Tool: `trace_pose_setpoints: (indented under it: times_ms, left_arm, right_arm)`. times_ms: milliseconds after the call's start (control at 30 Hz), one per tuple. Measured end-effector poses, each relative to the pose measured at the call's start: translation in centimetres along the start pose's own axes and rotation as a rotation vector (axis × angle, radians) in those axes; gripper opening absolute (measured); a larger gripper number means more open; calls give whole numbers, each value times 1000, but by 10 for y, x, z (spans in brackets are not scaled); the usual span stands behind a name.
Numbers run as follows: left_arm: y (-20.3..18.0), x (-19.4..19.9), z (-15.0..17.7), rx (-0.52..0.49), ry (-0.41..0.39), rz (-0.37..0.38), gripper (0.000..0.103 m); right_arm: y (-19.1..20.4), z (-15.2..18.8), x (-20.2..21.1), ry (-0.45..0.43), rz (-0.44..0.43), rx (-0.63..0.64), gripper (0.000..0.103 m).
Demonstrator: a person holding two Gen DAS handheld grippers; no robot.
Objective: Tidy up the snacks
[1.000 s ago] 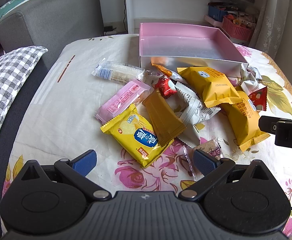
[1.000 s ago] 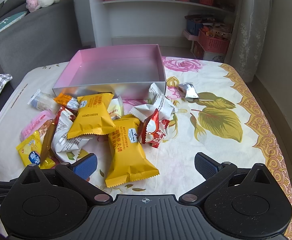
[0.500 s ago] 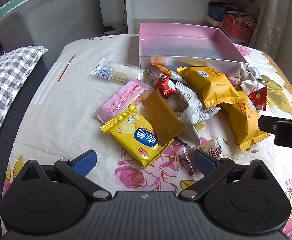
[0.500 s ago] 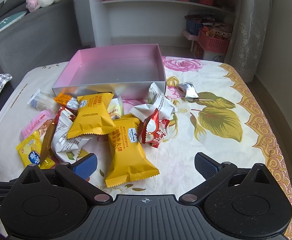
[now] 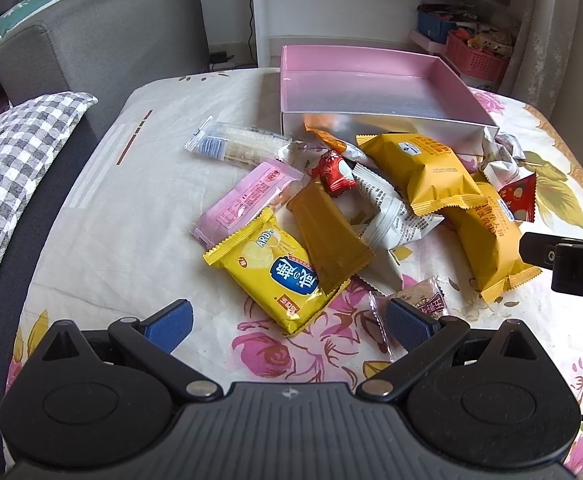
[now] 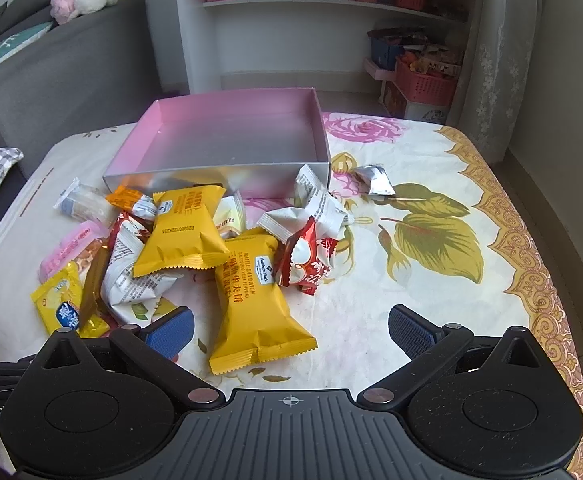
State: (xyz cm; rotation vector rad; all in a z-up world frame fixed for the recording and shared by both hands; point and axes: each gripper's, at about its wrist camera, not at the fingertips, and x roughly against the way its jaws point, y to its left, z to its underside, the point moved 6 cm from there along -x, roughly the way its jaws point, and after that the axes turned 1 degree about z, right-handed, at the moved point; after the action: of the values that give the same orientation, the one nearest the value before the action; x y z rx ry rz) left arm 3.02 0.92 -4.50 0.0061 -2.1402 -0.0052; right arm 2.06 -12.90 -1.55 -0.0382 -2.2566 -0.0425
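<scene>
A pile of wrapped snacks lies on the floral cloth in front of an empty pink box (image 5: 375, 92) (image 6: 231, 140). In the left wrist view my left gripper (image 5: 289, 322) is open just short of a yellow chip packet (image 5: 279, 272), with a brown packet (image 5: 329, 240) and a pink packet (image 5: 247, 200) beyond it. A small clear candy wrapper (image 5: 419, 300) lies by the right finger. My right gripper (image 6: 289, 326) is open, and the near end of a yellow waffle packet (image 6: 251, 300) lies between its fingers. A red packet (image 6: 305, 258) sits beyond.
A grey sofa (image 5: 103, 40) and a checked cushion (image 5: 7, 168) flank the left side. White shelves (image 6: 311, 20) and a pink basket (image 6: 425, 82) stand behind the box. A silver packet (image 6: 373, 180) lies apart on the right. The other gripper's body (image 5: 571, 268) shows at the right edge.
</scene>
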Motion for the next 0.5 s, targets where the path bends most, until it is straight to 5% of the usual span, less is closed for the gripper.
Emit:
trace_pose_setpoints:
  times_ms: [333,500]
  left_arm:
    - [6,-2,-2,3,0,-4,103]
    - [14,0,-8,9,-60,-33,103]
  right_arm:
    - [-4,-3,3,-24,22,-21,103]
    - [-12,-10,4,-34,15,-67,103]
